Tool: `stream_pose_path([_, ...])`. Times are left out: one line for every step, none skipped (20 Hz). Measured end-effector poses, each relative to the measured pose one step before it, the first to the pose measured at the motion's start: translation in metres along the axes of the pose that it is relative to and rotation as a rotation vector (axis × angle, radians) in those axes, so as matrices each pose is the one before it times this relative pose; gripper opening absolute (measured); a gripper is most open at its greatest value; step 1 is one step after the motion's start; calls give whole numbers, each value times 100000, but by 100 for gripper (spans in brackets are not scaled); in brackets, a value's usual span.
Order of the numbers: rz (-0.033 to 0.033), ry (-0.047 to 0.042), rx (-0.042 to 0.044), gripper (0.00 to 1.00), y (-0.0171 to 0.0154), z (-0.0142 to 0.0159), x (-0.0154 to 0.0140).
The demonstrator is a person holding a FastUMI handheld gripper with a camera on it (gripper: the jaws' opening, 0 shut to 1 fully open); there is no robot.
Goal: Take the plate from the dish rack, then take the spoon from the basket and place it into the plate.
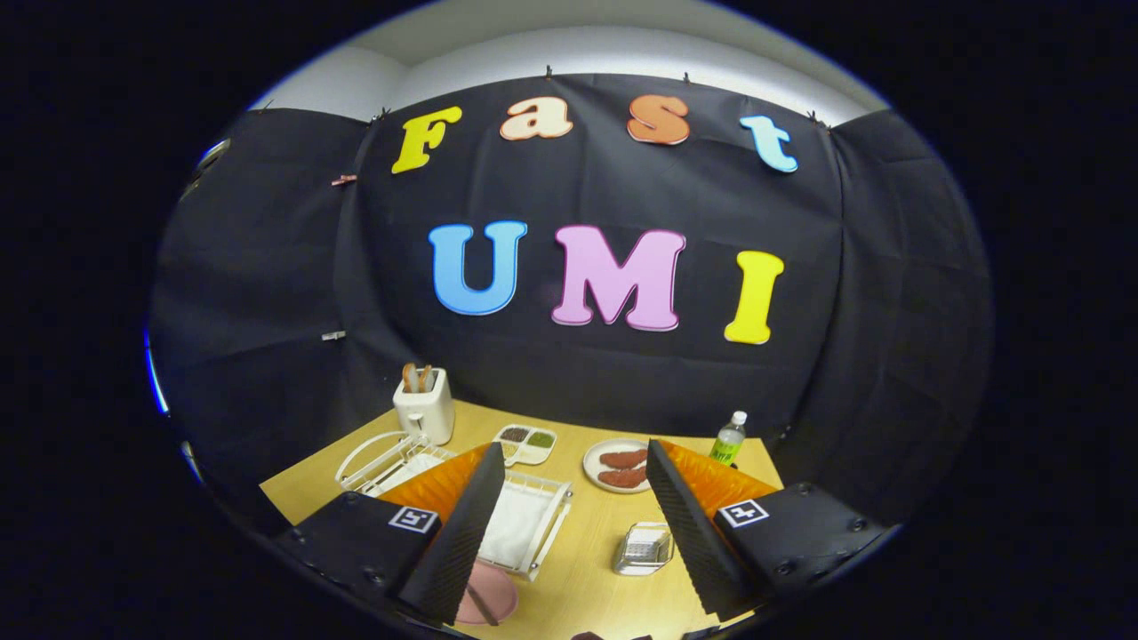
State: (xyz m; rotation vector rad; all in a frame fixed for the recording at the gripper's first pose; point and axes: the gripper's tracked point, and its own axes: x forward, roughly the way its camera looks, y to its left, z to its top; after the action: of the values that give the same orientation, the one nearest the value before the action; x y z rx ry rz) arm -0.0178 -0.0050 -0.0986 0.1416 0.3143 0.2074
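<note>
Your gripper (569,498) hung with fingers spread wide above the wooden table (587,578). The spoon (481,604) lay in the pink plate (489,596) by the left finger, the white dish rack (524,524) just beyond.

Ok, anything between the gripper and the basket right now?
Nothing visible. The gripper is open, and the basket sits on bare table just ahead, close to the right finger. The dish rack stands off by the left finger.

Spoon (483,605) on plate (494,594), beside rack (533,520)
</note>
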Motion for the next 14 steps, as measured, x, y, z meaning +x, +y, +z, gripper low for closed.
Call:
stream_pose_path([-1280,-1967,-1097,98,-290,743,-196])
stream_pose_path([-841,-1443,-1014,98,-238,615,-8])
stream_pose_path([-964,-1232,-388,98,-319,459,13])
stream_pose_path([-579,-747,95,98,-165,322,48])
stream_pose_path([-348,-462,580,97,-56,162,-112])
stream_pose_path([-365,-42,776,98,-84,10,2])
stream_pose_path([-505,-630,391,98,-166,218,47])
stream_pose_path([-508,-276,-7,98,-99,57,-19])
stream_pose_path([-148,-177,-88,98,-6,-93,56])
stream_pose_path([35,116,-183,98,29,-36,-17])
stream_pose_path([-27,112,-111,98,53,-43,-49])
stream_pose_path([-35,134,214,98,-49,-102,17])
stream_pose_path([221,192,413,98,91,-108,24])
stream_pose_path([140,-22,472,98,129,-53,-78])
